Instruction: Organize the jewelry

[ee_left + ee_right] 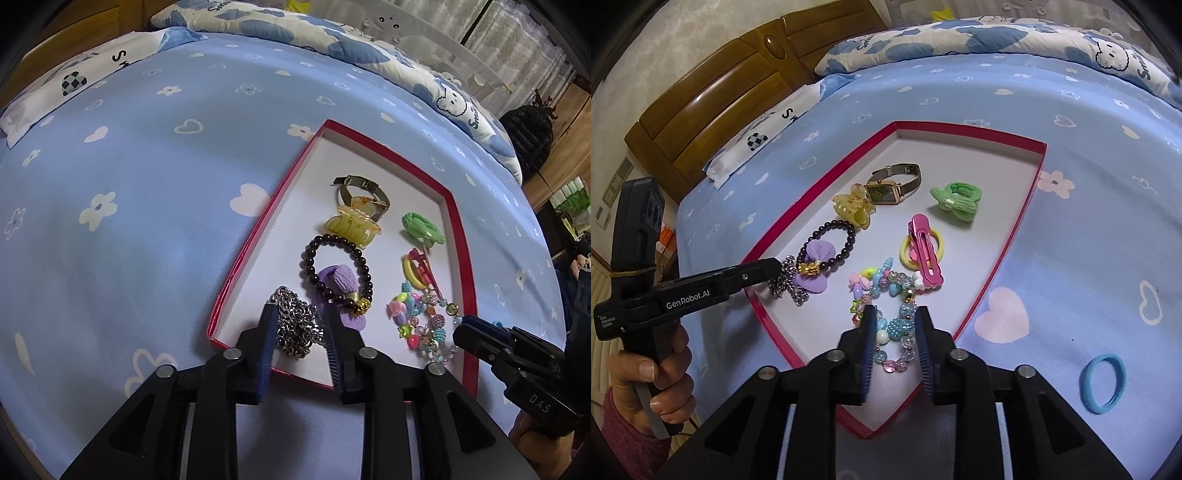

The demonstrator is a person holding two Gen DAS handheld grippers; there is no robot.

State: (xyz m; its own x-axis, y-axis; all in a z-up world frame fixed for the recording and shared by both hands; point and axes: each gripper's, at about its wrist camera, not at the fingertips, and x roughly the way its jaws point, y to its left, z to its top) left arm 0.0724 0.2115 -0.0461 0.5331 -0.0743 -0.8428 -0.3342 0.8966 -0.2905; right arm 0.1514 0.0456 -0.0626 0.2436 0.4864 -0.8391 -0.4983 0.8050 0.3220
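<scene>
Left wrist view: silver chain, heaped loose in red-rimmed box, limp and slippery, best pinched mid-heap, lying between parted left gripper fingers; right gripper likewise parted around beaded bracelet.

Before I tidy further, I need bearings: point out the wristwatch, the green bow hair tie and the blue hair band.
wristwatch (882, 192), right wrist view, on its dial.
green bow hair tie (951, 204), right wrist view, on the bow.
blue hair band (1087, 373), right wrist view, on its left edge.
</scene>
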